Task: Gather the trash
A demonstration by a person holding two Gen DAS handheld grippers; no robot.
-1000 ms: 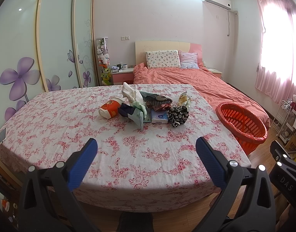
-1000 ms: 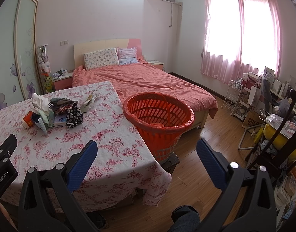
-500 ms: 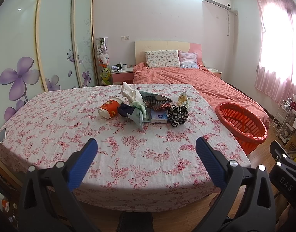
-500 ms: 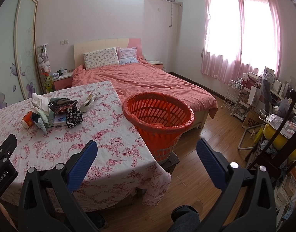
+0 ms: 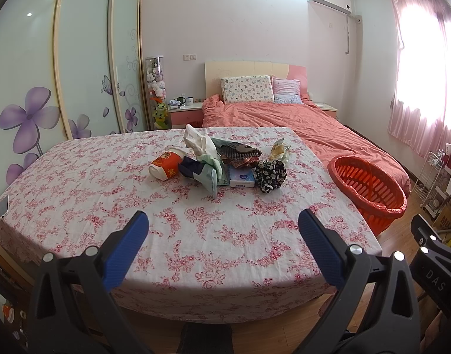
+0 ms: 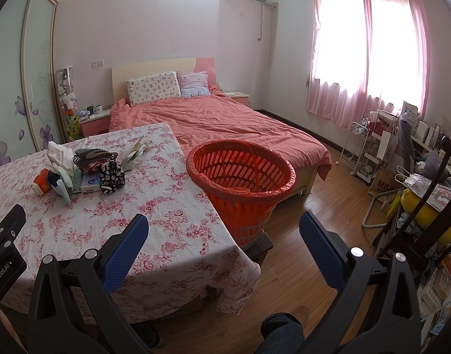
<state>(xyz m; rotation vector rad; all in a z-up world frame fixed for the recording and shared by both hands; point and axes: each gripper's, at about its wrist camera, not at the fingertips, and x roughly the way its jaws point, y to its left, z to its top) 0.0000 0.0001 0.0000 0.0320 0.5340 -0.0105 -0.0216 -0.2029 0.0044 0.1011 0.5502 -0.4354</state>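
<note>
A pile of trash lies mid-table on the floral cloth: a red paper cup (image 5: 165, 168) on its side, white crumpled tissue (image 5: 196, 141), a blue tissue pack (image 5: 241, 179), a black-and-white patterned scrap (image 5: 270, 174) and a wrapper (image 5: 279, 149). The same pile (image 6: 86, 171) shows at the left in the right wrist view. An orange slatted basket (image 6: 243, 177) stands off the table's right edge, also seen as the basket (image 5: 370, 185). My left gripper (image 5: 222, 230) hangs open over the table's near edge. My right gripper (image 6: 224, 231) is open near the table's corner, short of the basket.
A phone (image 5: 3, 207) lies at the table's left edge. A pink bed (image 6: 225, 121) sits behind the table and basket. Shelves, a rack (image 6: 358, 147) and clutter line the right wall. Wooden floor (image 6: 313, 206) lies between; a person's foot (image 6: 281, 327) shows below.
</note>
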